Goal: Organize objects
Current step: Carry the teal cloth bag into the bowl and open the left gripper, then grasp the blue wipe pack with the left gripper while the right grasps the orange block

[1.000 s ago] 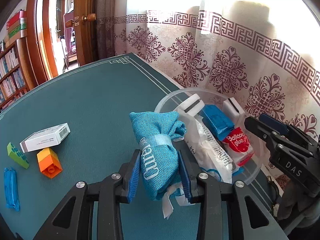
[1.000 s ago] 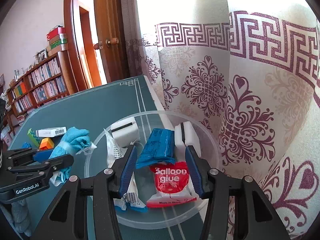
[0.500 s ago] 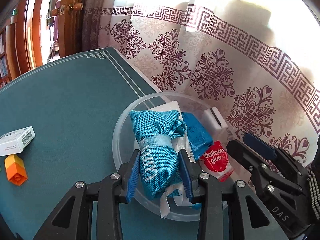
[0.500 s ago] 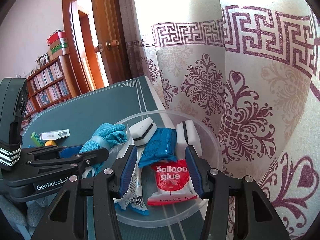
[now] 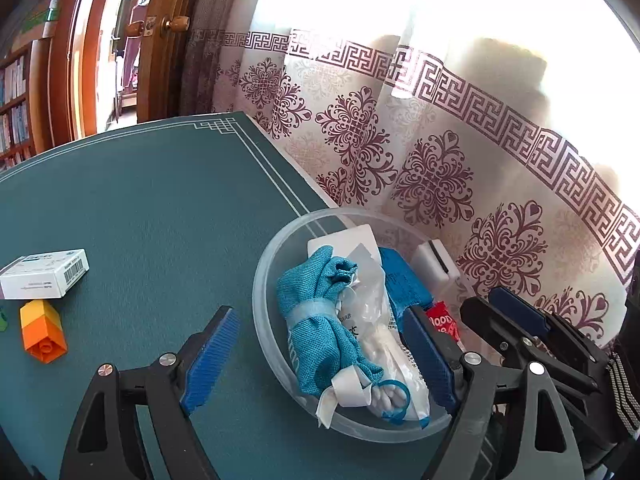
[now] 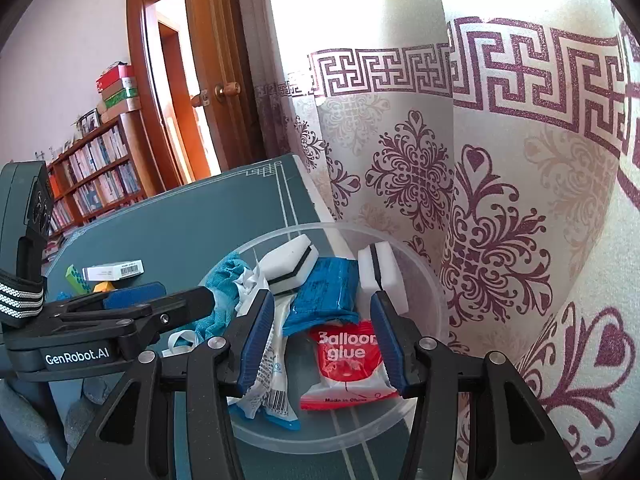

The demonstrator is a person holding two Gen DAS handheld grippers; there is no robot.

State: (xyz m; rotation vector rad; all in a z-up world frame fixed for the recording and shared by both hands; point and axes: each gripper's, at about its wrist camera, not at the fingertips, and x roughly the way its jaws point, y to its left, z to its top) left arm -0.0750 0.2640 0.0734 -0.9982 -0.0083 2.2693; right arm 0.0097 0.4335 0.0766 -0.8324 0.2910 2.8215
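Now the left gripper (image 5: 320,356) has just opened wide and the pouch (image 5: 320,320) lies free in the bowl (image 5: 264,280), near the rim; its right finger could catch the rim on retreat and tip the bowl; the right gripper (image 6: 320,340) hovers half open, empty.

Bench: dark teal mat-covered bench (image 5: 152,208)
Curtain-side edge: clear round plastic bowl (image 5: 262,280)
Opposite side: white barcoded cardboard box (image 5: 44,274); orange-yellow plastic block (image 5: 42,334)

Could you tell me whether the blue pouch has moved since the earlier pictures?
Yes. The blue pouch went from above the table beside the bowl into it; the left gripper has just been opening, pads clear of it.
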